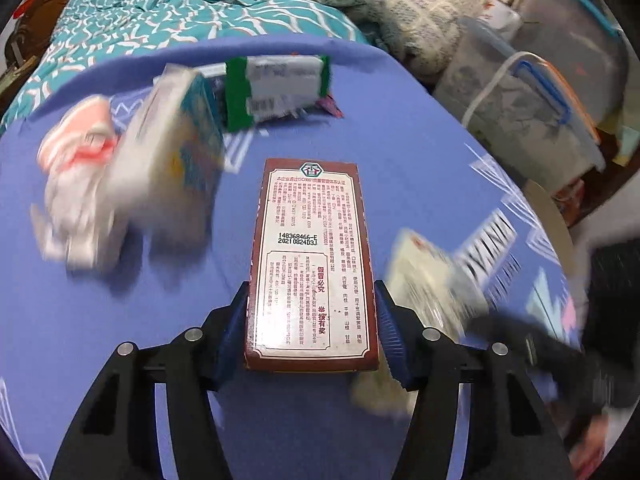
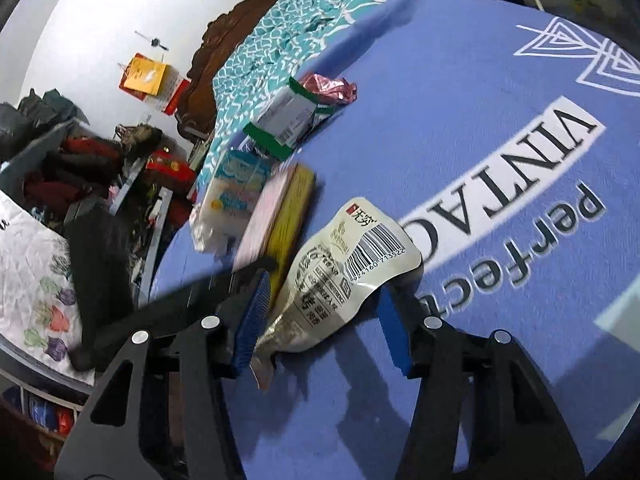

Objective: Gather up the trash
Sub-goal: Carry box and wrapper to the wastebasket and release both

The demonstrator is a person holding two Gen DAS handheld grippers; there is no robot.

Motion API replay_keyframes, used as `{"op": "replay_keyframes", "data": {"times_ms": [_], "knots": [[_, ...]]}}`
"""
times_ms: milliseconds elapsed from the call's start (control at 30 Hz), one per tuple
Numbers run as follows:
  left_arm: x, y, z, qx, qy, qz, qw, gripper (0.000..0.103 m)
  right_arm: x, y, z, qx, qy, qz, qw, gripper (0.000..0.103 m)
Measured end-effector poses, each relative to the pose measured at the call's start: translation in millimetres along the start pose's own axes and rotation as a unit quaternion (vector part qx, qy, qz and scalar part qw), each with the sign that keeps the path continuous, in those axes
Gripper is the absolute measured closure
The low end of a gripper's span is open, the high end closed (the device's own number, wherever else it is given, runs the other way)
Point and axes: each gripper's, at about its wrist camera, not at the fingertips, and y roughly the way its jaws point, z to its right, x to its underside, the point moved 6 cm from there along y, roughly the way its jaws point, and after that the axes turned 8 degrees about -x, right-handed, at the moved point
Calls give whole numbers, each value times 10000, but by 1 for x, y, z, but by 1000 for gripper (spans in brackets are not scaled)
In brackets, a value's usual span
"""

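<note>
Left gripper [image 1: 312, 320] had its blue pads clamped on a brown-edged carton [image 1: 310, 256] above the blue cloth [image 1: 420, 152]. Right gripper [image 2: 320, 312] straddled a cream snack pouch [image 2: 340, 272] lying on the cloth, jaws half-wide; grip unclear. Green-edged wrapper [image 1: 276, 88] lay further back.

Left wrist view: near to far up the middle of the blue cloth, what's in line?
left hand-held gripper clamped on the brown box → green-edged wrapper → far edge of the blue cloth → teal patterned bedding
</note>
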Motion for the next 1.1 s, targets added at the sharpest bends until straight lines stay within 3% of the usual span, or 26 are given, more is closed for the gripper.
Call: {"op": "replay_keyframes", "data": {"times_ms": [100, 200, 267, 367, 533, 633, 667, 933, 1100], "knots": [[25, -15, 7, 245, 7, -9, 9997, 48, 3, 1, -5, -173, 83, -50, 9998, 47], [40, -24, 9, 366, -120, 28, 9993, 48, 16, 3, -11, -79, -79, -135, 9998, 49], [46, -28, 9, 411, -188, 44, 9990, 48, 23, 6, -13, -18, -173, -173, 9997, 64], [50, -31, 8, 442, -238, 28, 9987, 48, 26, 5, -14, -72, -190, -196, 9996, 69], [49, -47, 4, 592, -376, 63, 9975, 48, 16, -29, -24, 15, -483, 241, 9985, 74], [42, -52, 18, 695, -279, 58, 9972, 48, 5, -50, -11, 103, -413, 499, 9978, 75], [40, -53, 23, 721, -234, 45, 9971, 48, 2, -58, -4, 105, -343, 585, 9976, 98], [-3, -34, 143, 1141, 824, -102, 9900, 48, -36, -164, 82, 318, 316, 1655, 9852, 98], [-33, -12, 212, 1540, 1044, -346, 9819, 48, -57, -242, 131, 539, 535, 2341, 9692, 98]]}}
